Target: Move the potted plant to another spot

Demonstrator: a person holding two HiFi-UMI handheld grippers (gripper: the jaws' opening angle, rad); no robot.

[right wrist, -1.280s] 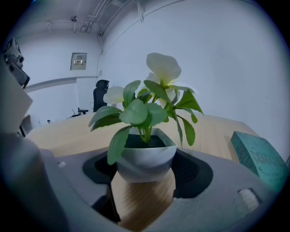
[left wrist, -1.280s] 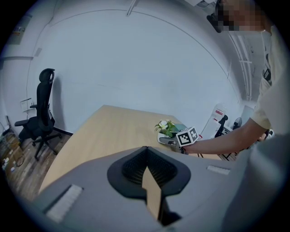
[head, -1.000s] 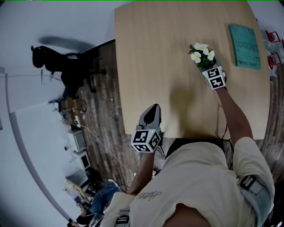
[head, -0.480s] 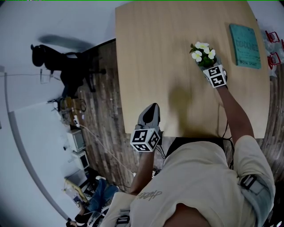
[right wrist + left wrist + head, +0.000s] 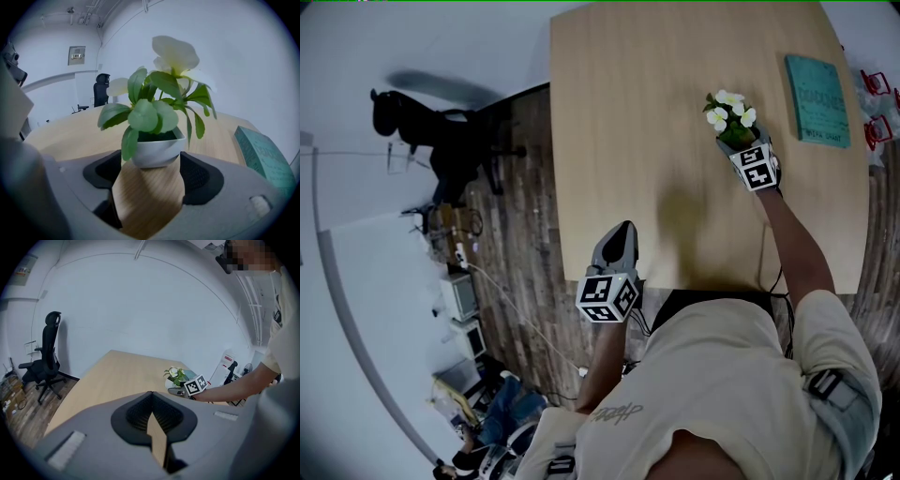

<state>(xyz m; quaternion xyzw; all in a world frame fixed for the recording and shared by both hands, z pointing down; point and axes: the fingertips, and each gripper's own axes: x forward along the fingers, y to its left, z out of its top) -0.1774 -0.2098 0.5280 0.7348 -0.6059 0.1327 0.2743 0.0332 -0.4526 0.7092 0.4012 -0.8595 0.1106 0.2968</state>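
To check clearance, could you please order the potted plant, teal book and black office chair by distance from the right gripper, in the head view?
The right gripper has just been opening its jaws, with the white-flowered potted plant between them.
1. Potted plant, at its tips.
2. Flat teal book, right, on the table.
3. Black office chair, far left, off the table.

The bench (image 5: 628, 112) lies bare across its whole left half and middle, giving wide room for a pass. On the far right, the potted plant (image 5: 731, 117) stands near the teal book (image 5: 817, 98), with only a narrow lane between them.
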